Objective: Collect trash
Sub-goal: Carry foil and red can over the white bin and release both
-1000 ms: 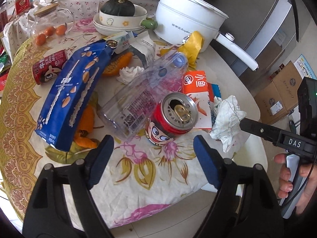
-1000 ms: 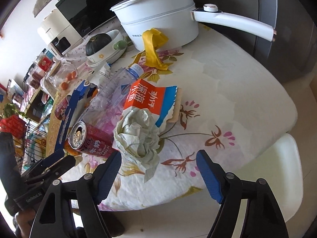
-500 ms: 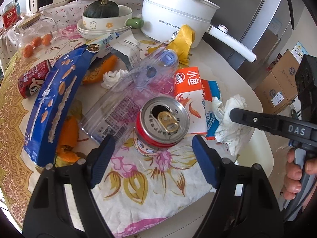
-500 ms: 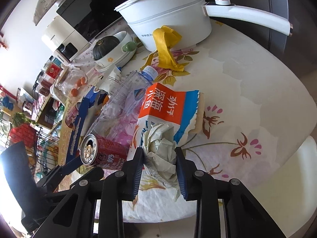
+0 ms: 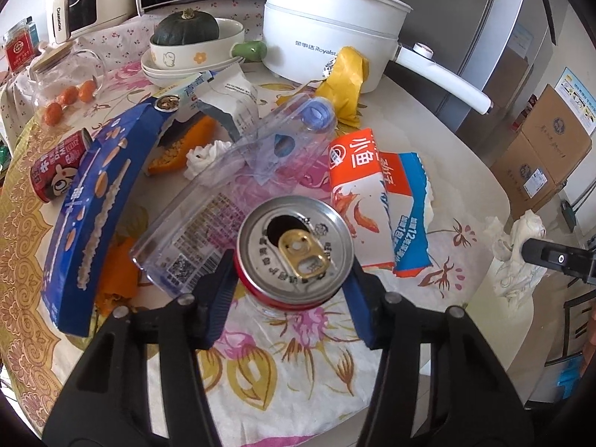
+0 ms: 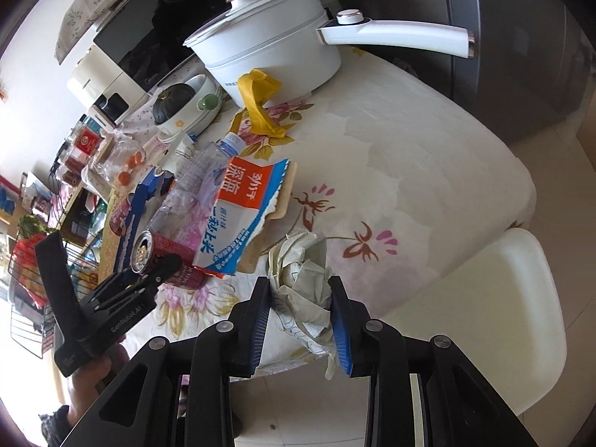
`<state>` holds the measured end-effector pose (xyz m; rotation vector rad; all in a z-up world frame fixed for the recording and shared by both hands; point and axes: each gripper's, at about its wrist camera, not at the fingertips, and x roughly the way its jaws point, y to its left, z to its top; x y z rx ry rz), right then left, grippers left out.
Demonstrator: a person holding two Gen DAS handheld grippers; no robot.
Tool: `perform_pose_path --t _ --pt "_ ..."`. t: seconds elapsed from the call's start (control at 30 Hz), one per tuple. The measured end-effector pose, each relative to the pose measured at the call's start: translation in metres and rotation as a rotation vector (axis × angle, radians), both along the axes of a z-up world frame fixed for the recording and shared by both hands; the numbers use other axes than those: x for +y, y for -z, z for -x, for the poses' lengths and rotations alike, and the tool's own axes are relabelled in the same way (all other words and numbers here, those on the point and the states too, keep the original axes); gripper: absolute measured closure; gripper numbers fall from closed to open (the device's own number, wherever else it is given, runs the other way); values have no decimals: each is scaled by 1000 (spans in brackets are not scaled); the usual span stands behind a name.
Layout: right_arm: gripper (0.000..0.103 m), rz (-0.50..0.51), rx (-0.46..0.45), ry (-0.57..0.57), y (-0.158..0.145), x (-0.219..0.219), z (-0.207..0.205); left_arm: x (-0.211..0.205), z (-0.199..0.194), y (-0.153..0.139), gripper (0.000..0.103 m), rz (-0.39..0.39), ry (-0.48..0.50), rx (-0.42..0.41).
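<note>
The left hand-held gripper has the opened red drink can between its blue pads, and its jaws are closing. The pads look right at the can's sides, maybe just touching, but the squeeze is not finished. The can stands near the front edge of the worktop, on the flowered cloth, with the squashed clear plastic bottle right behind it.

The right hand-held gripper is closed on the crumpled paper ball — both pads press into it, and it sits over the worktop's front edge, above the white chair.

What could go wrong? The can is round and smooth, so it might slip or tip if it is lifted before the pads bite. If any drink is left inside, a tilt would spill it on the cloth. The left pad is also very near the bottle, so it could catch it and drag it along. A loose tail of paper hangs under the ball and could tear off.

Room to move is best toward the front, off the edge — nothing is in the way there. Behind are the orange and blue snack bag, the long blue box and the white pot, so pushing forward would knock into things.
</note>
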<state>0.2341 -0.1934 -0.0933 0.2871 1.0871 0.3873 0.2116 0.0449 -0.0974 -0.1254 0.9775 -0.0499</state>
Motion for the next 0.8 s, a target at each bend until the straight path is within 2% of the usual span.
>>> perform_pose_path --t 0.23,0.4,0.6,0.8 --pt "71 15 -27 51 -10 -44 20 1 26 -24 47 31 6 -65" --pt "71 42 -27 87 -7 -74 34 -12 46 -38 47 104 25 -97" --pt "71 74 13 144 12 -116 50 -66 63 -40 47 190 144 -99" --pt "71 104 54 193 35 -152 67 -135 62 -24 47 178 302 -73"
